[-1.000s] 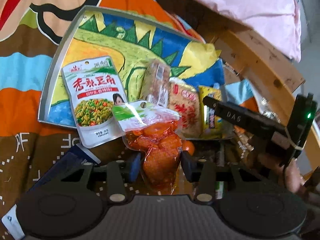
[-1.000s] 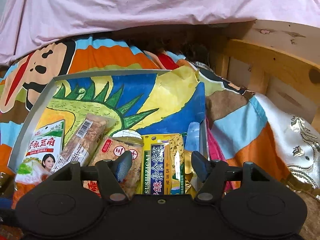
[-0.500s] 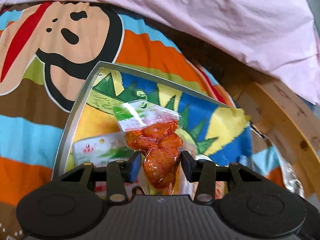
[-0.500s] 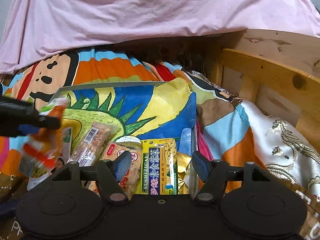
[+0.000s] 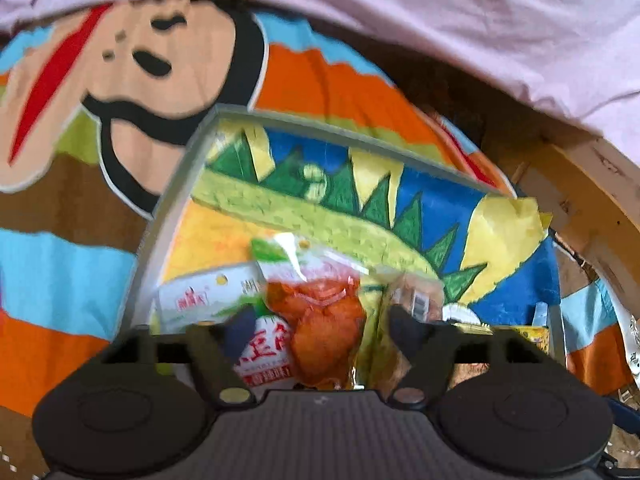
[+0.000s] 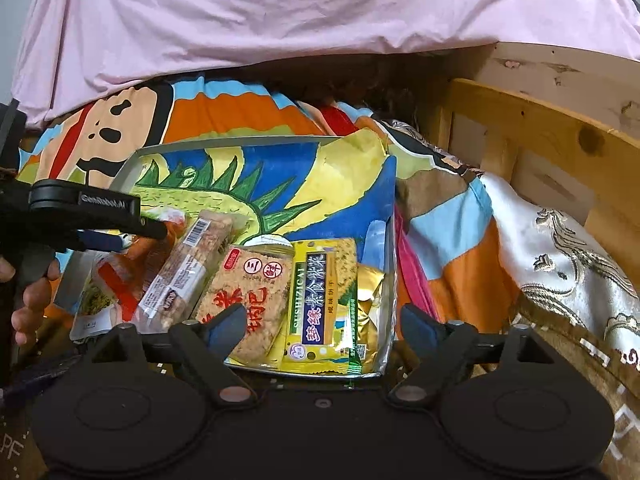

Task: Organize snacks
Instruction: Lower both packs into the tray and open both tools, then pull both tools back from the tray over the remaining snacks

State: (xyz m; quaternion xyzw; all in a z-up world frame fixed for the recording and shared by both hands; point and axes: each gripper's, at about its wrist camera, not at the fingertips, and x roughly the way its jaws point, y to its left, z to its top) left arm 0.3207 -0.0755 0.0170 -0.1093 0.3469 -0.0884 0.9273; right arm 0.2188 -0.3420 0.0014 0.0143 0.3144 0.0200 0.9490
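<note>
Left wrist view: my left gripper (image 5: 322, 326) is standing wide, its jaws having just been opening; the orange snack pouch (image 5: 320, 320) is lying between the pads, neither one pressing it, over the white bean packet (image 5: 208, 300) at 6 o'clock in the tray (image 5: 160, 236). Right wrist view: my right gripper (image 6: 320, 322) is likewise spreading wide and holding nothing, hovering over the yellow cracker packet (image 6: 324, 300) and rice cake packet (image 6: 252, 292) at the tray's 5 o'clock corner.

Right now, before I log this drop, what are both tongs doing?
Left tongs: open, jaws just widened; orange snack pouch lies loose between them.
Right tongs: open, just widened, holding nothing.
</note>
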